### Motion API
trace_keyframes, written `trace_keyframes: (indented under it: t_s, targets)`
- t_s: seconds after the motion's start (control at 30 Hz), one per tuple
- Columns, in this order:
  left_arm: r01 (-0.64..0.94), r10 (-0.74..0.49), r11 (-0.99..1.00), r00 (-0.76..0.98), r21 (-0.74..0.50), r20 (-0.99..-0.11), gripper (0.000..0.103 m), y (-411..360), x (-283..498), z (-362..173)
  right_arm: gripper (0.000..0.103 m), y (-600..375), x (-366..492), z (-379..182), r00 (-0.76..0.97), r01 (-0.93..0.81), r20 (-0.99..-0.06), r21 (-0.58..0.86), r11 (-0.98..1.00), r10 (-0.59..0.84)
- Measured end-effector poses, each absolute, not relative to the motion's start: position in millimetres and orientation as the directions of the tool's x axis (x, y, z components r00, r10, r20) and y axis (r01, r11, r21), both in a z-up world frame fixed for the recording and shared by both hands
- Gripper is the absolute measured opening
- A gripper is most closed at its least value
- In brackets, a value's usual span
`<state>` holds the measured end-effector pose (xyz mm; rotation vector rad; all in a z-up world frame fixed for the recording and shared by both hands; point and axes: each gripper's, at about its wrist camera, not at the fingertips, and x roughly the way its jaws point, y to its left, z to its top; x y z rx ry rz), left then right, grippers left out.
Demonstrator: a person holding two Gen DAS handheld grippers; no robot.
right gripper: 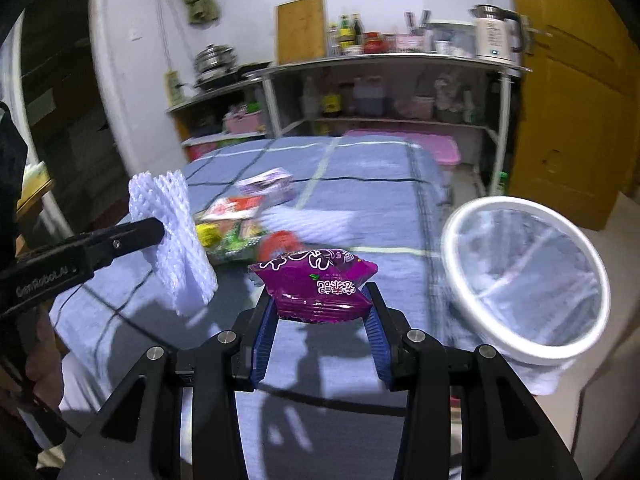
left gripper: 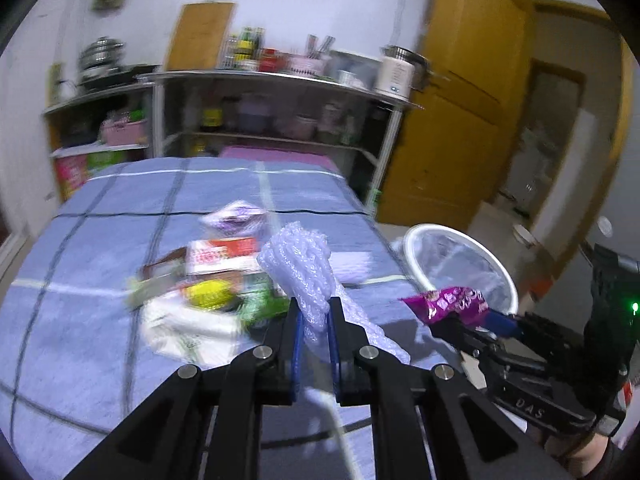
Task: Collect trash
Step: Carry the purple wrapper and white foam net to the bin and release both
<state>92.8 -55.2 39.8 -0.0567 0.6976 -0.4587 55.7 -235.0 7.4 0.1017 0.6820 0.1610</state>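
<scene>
My left gripper [left gripper: 313,312] is shut on a white foam fruit net [left gripper: 298,264] and holds it above the blue checked tablecloth [left gripper: 100,340]; the net also shows in the right wrist view [right gripper: 172,236]. My right gripper [right gripper: 320,304] is shut on a purple snack wrapper [right gripper: 316,284], held above the table's right side; the wrapper shows in the left wrist view too [left gripper: 448,302]. A white-rimmed trash bin [right gripper: 524,276] with a clear liner stands on the floor to the right of the table. A pile of wrappers and packets [left gripper: 216,280] lies on the cloth.
Metal shelves [left gripper: 280,80] with bottles, pots and a kettle stand behind the table. A yellow door [left gripper: 472,100] is at the right. A pink mat [right gripper: 404,140] lies at the table's far end.
</scene>
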Motion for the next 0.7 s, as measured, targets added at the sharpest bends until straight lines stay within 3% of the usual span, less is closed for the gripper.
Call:
trace_keyframes:
  t_s: [0.3,0.7]
  targets:
    - [0.559,-0.553,0.801,0.553,-0.214,-0.623,0.011,-154,133,36,0.043,-325,63,3,0.777,0.088,-0.628,0.147,0.985,0.025]
    - [0.652,-0.585,0.729,0.437,-0.208,-0.683,0.014,-260,182,8,0.045,-400,83,-25,0.732,0.223,-0.679,0.158,0.962,-0.058]
